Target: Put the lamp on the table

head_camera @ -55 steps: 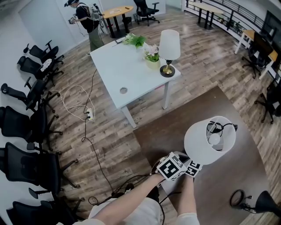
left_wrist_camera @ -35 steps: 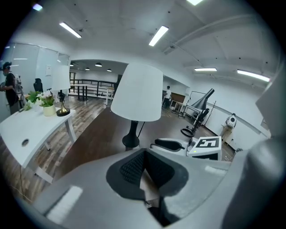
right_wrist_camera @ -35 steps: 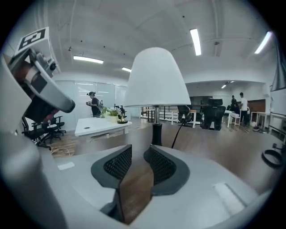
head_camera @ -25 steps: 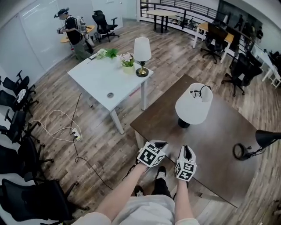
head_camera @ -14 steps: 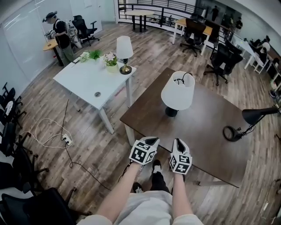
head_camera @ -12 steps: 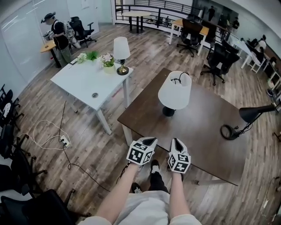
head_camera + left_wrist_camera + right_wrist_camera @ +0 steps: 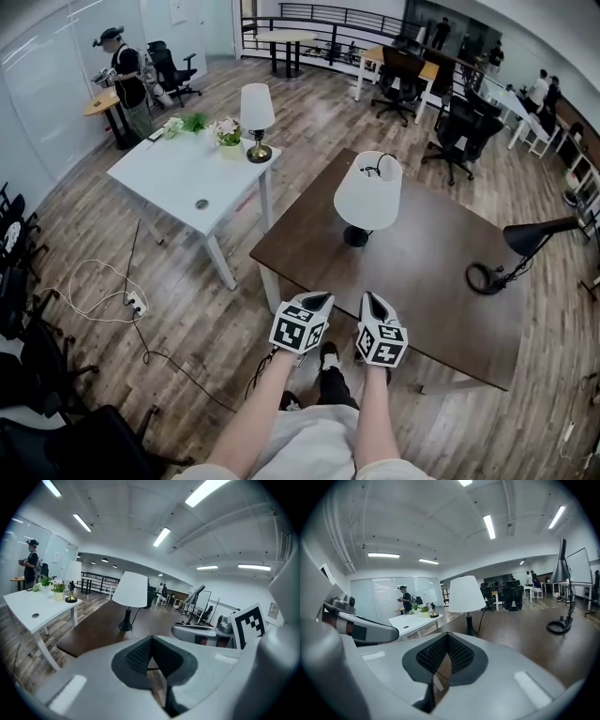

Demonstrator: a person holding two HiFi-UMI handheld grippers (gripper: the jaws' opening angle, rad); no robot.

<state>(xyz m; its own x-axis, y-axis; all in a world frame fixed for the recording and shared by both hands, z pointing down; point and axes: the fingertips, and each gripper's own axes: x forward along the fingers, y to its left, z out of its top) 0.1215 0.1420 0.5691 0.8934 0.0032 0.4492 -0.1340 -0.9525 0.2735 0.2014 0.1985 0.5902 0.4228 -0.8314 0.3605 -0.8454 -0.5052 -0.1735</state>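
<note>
Dark wood table point(image 7: 441, 281) carries the white-shaded lamp point(image 7: 367, 192), upright towards its far left corner, set in from both edges. I have both grippers at the near edge, well apart from the lamp. The left gripper point(image 7: 316, 299) is closed on nothing. The right gripper point(image 7: 368, 298) has just been closing, also empty. Open tabletop runs right to a black desk lamp point(image 7: 525, 246).

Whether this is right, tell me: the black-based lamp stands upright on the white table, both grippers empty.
Wrong table. The head view shows the black-based lamp standing upright on the dark brown table instead; the left gripper and the right gripper are both empty.
</note>
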